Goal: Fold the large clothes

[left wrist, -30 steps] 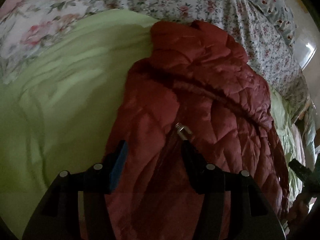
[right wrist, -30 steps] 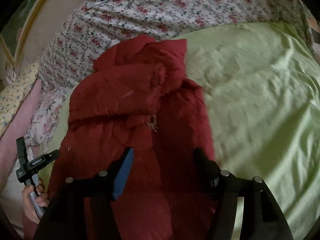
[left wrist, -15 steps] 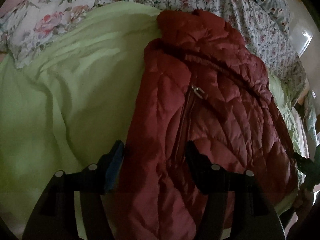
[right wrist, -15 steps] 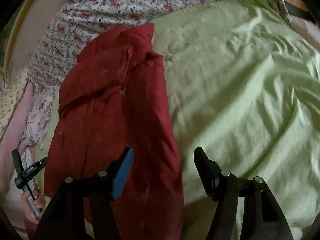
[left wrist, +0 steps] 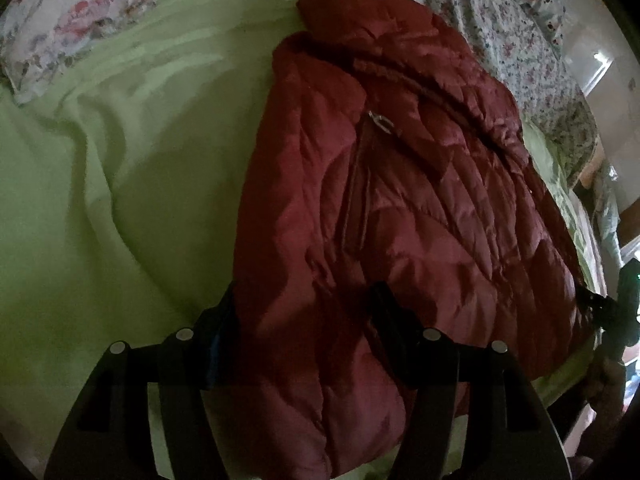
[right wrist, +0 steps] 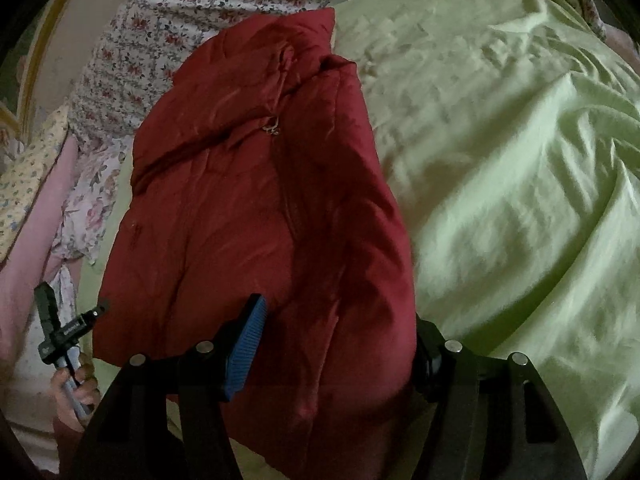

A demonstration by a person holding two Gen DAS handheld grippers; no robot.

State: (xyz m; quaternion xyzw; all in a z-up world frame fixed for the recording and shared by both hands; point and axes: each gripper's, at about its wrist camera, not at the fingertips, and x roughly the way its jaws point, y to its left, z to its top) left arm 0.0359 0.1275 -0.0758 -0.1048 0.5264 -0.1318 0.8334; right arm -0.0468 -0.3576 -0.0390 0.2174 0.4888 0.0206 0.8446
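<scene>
A red quilted puffer jacket (left wrist: 400,200) lies folded lengthwise on a light green bed cover (left wrist: 120,200), its zip pull (left wrist: 380,122) facing up. My left gripper (left wrist: 304,312) is open, its jaws straddling the jacket's near edge. In the right wrist view the jacket (right wrist: 260,200) lies left of centre on the green cover (right wrist: 500,160). My right gripper (right wrist: 340,340) is open, its jaws on either side of the jacket's near right edge. Neither gripper visibly pinches the fabric.
A floral sheet (left wrist: 500,20) and a floral pillow (left wrist: 60,32) lie along the far side of the bed. The other gripper shows at each view's edge: the right gripper (left wrist: 600,308) and the left gripper (right wrist: 68,328). A wall (right wrist: 60,40) stands at far left.
The jacket's side has been folded over, so it now lies as a narrower strip. Both grippers have drawn back toward its near edge and stayed open.
</scene>
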